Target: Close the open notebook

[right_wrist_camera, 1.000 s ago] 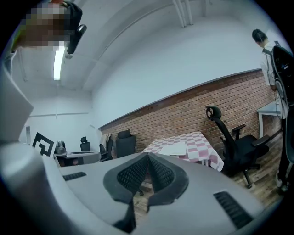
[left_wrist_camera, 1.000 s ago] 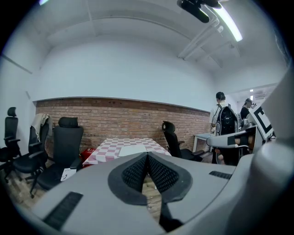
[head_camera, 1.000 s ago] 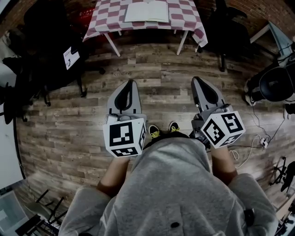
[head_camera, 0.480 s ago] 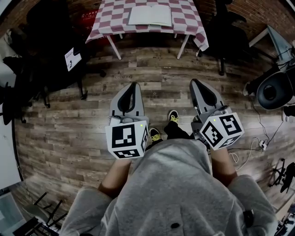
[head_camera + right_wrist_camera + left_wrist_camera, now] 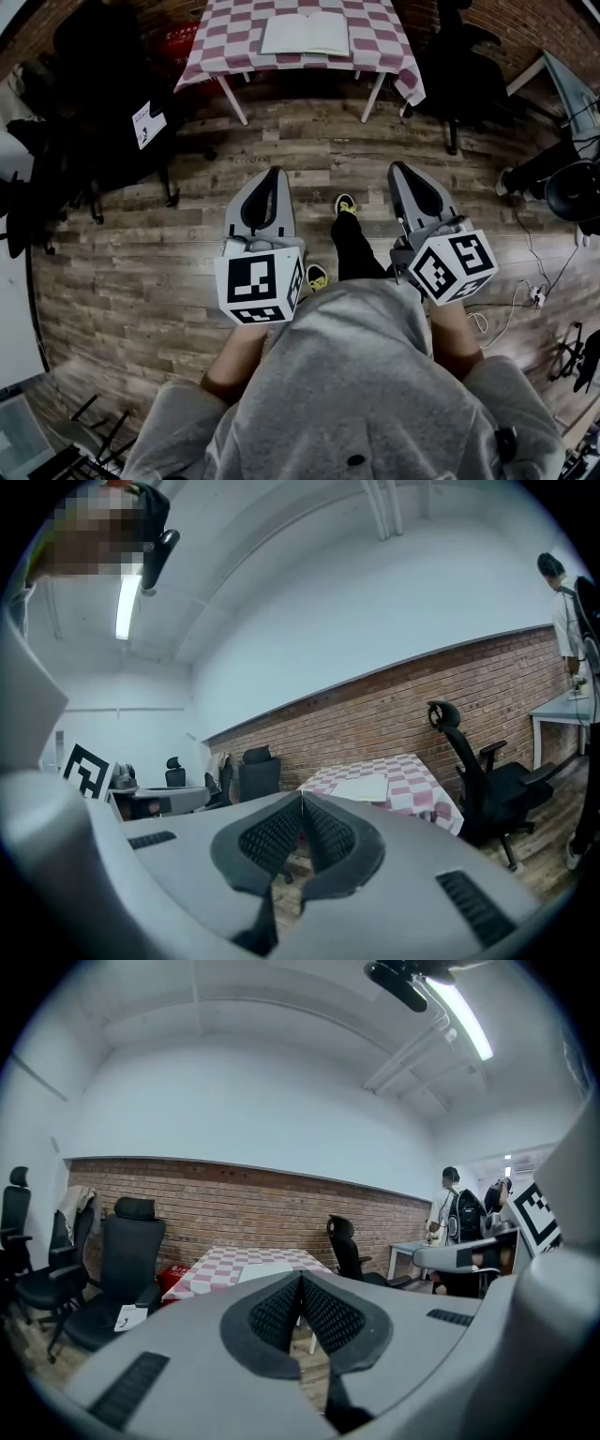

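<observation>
Facing: the bench stands well ahead across open floor, and both claws aim at it. I judge the task is not yet begun.
Floor: loose cables lie on it, right of the bench and nearer the person, and a drift that way risks a trip. The boards are matt, worn wood-look planks.
Chairs: black wheeled office chairs flank the bench on both sides. A wide approach could knock one into it. They look padded, with high backs.
Bench cloth: it is a soft red-and-white check hanging over the edges above slim white splayed legs. A claw shoved along it would likely ruck it and slide the book.
Notebook: it lies open and flat at the middle of the bench, a thin pale rectangle. Its pages look flimsy, and catching one leaf instead of the cover could crease or tear it.
Left claw: the ribbed dark pads are pressed together with nothing between them. It must widen or slip under the cover, or it will only push.
Right claw: this one is likewise closed tight and empty.
</observation>
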`<state>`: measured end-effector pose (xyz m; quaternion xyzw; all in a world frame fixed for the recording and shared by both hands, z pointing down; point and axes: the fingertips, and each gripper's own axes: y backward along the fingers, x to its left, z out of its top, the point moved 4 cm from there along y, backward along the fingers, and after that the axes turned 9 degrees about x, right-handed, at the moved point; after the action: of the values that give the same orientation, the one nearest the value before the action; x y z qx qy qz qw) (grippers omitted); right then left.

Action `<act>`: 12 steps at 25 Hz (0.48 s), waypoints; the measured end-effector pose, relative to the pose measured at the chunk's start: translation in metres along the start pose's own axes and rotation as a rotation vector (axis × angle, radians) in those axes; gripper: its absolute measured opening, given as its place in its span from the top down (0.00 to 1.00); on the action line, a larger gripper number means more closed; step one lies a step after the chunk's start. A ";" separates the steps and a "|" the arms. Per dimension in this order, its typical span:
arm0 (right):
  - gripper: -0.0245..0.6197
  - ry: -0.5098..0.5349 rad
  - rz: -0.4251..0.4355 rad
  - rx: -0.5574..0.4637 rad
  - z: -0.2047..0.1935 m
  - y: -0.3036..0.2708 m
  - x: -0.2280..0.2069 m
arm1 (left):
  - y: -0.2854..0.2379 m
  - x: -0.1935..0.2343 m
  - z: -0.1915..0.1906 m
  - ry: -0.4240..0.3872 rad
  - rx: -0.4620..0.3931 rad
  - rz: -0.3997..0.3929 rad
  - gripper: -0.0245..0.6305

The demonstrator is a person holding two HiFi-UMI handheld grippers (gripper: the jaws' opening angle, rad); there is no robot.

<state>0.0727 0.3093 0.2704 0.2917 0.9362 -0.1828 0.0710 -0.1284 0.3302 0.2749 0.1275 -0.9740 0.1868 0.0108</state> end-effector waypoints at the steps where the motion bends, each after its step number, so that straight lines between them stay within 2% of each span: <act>1: 0.92 0.001 0.003 -0.003 0.001 -0.002 0.000 | 0.000 0.001 0.000 -0.002 -0.001 0.002 0.95; 12: 0.92 -0.007 0.013 -0.016 0.005 -0.030 -0.015 | -0.024 0.011 0.005 -0.011 0.007 0.010 0.95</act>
<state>0.0677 0.2767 0.2782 0.2964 0.9355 -0.1758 0.0777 -0.1331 0.3039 0.2803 0.1237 -0.9740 0.1897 0.0040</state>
